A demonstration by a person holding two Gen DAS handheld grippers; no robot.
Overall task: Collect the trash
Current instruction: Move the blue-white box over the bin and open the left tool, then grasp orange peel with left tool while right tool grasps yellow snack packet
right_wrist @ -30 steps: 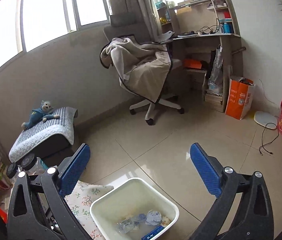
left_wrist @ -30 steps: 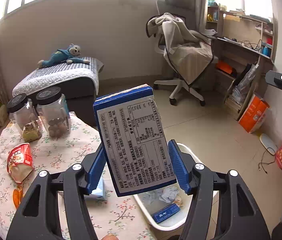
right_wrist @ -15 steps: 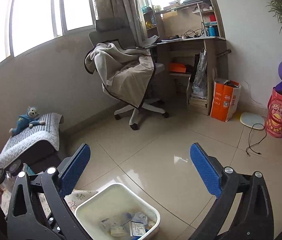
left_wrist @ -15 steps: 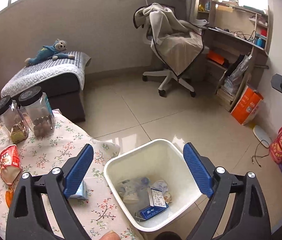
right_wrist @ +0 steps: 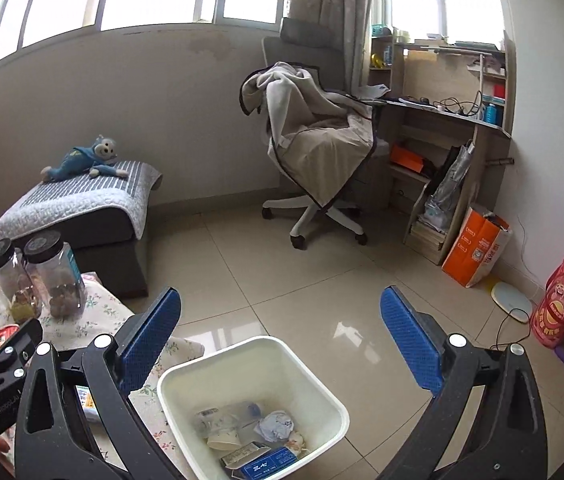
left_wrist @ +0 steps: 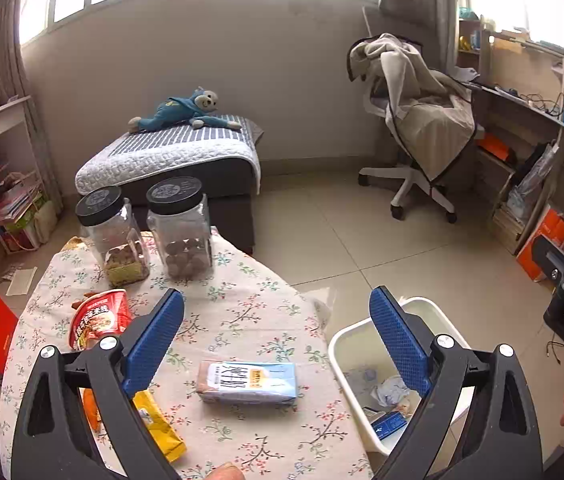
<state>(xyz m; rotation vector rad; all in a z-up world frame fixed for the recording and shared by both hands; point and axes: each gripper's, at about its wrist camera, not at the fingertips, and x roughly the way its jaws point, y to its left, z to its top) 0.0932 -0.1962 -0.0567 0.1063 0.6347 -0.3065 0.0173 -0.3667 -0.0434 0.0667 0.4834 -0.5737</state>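
My left gripper (left_wrist: 276,338) wide, empty, over blue packet (left_wrist: 248,382) near bench (left_wrist: 242,300) right edge. My right gripper (right_wrist: 280,338) wide, empty, above white bin (right_wrist: 337,400).

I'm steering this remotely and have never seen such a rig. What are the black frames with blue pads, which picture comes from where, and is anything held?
Each black frame is a hand-held claw with a camera looking along its two blue pads. One picture comes from the left claw, above the flowered table; the other from the right claw, above the white bin on the floor beside the table. Both claws are open and hold nothing. On the table lie a pale blue packet, a red snack cup on its side, a yellow wrapper and two black-lidded jars. The bin already holds a blue box and crumpled wrappers.
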